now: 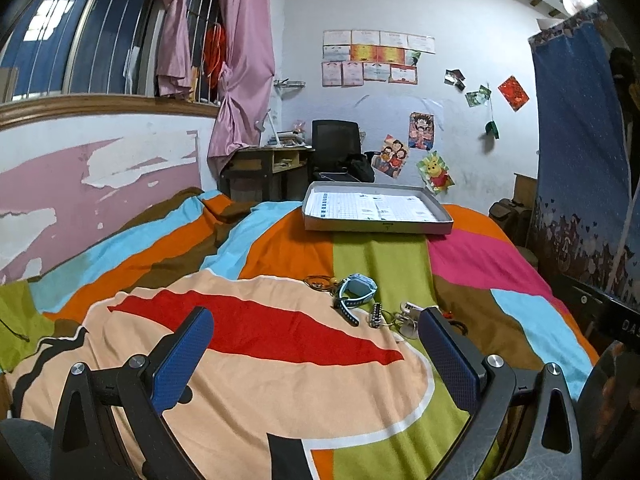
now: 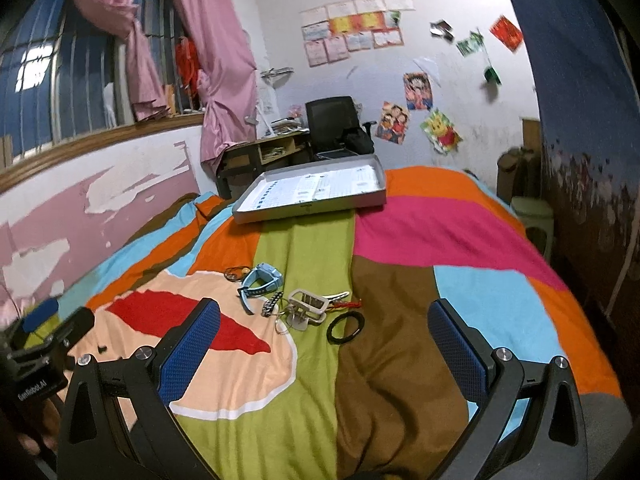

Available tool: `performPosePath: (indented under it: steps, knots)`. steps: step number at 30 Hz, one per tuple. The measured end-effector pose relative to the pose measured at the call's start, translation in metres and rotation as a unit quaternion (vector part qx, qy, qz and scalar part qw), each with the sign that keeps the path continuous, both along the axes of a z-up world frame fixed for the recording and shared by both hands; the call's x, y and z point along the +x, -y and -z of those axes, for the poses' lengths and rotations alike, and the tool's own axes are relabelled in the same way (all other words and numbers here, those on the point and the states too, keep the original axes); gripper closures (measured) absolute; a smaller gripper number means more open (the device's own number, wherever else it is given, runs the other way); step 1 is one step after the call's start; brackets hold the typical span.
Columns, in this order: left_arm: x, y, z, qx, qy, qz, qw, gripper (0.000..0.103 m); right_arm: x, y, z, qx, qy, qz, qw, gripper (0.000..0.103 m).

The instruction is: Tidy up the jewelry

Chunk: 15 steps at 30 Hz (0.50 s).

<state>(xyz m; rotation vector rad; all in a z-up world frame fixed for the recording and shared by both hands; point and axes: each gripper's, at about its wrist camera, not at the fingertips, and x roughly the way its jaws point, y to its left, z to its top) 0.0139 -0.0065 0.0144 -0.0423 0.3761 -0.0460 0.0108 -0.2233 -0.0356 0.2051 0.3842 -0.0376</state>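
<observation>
A pile of jewelry lies on the striped bedspread: a light blue watch (image 1: 354, 287) (image 2: 262, 278), a small beaded piece (image 1: 376, 314) (image 2: 270, 305), a white hair clip (image 2: 308, 305), a black ring band (image 2: 346, 326) and a thin orange-brown necklace (image 1: 318, 281) (image 2: 236, 273). A shallow grey tray (image 1: 378, 210) (image 2: 316, 192) lined with printed paper sits farther back on the bed. My left gripper (image 1: 316, 326) is open and empty, short of the pile. My right gripper (image 2: 324, 318) is open and empty, with the pile just ahead between its fingers.
The left gripper body shows at the left edge of the right wrist view (image 2: 44, 344). Beyond the bed stand a wooden desk (image 1: 268, 164) and a black office chair (image 1: 338, 148). A pink curtain (image 1: 244, 60) hangs by the window; a blue curtain (image 1: 580, 152) hangs at right.
</observation>
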Motion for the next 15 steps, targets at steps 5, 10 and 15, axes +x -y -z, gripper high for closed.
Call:
performPosePath:
  steps: [5,10,15]
  knots:
    - [0.029,-0.003,-0.002,0.001,-0.009,0.011,0.9999,0.000,0.012,0.007,0.007,0.034,-0.001,-0.002,0.999,0.001]
    - [0.064,-0.003,-0.008,0.026,-0.012,0.023,0.9993,0.000,0.031,0.000,0.001,0.012,0.006,-0.015,1.000,0.001]
    - [0.112,-0.006,-0.006,0.004,-0.028,0.027,0.9992,0.000,0.062,0.001,-0.019,-0.009,0.015,-0.030,0.999,0.001]
